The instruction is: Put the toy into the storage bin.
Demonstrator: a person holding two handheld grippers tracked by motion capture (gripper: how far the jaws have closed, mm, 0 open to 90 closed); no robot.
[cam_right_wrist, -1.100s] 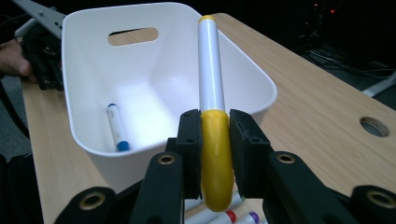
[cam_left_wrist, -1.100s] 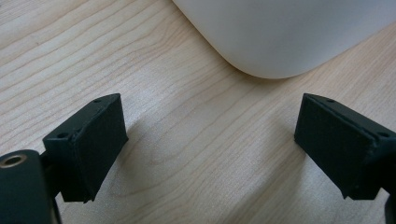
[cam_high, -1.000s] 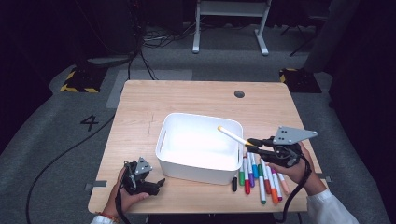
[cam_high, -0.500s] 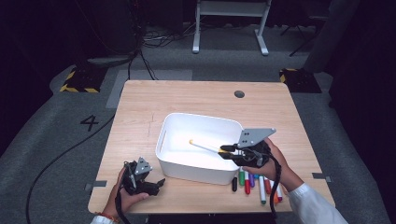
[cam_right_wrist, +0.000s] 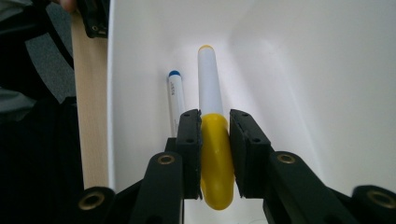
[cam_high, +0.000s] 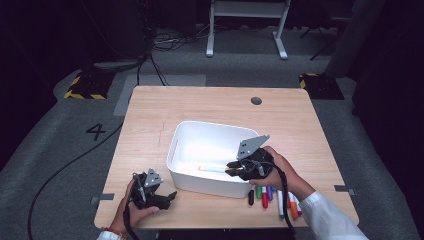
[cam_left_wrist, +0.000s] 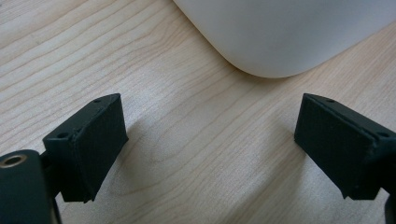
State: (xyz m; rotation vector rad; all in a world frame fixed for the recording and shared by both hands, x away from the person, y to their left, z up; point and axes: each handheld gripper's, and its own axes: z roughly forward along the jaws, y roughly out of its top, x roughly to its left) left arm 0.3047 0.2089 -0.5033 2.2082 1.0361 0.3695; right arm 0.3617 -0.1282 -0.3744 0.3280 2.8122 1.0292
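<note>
From the high view, your right tongs (cam_high: 232, 168) sit inside the white bin (cam_high: 176, 145), low near its front wall, with the yellow marker (cam_high: 214, 169) lying almost level just above the floor of the bin. The rest of the markers (cam_high: 272, 196) lie in a row on the tabletop (cam_high: 150, 115) just in front of the bin's right corner, under your right forearm. Your left tongs (cam_high: 159, 196) rest on the tabletop beside the bin's front left corner.

In the left gripper view, your left tongs (cam_left_wrist: 210, 144) stand wide open with nothing between the jaws, only bare wood and the bin's rounded corner ahead.

In the right gripper view, your right tongs (cam_right_wrist: 215, 154) are clamped on the marker's yellow cap, its white barrel pointing ahead along the bin floor. A blue-tipped marker (cam_right_wrist: 176, 100) already lies in the bin just beside it, against the wall.

You look to be at the placing step for this one. Next, lower it the last bit so it lies beside the blue one, open the jaws, and lift clear without dragging either marker; then go back for another from the row.
</note>
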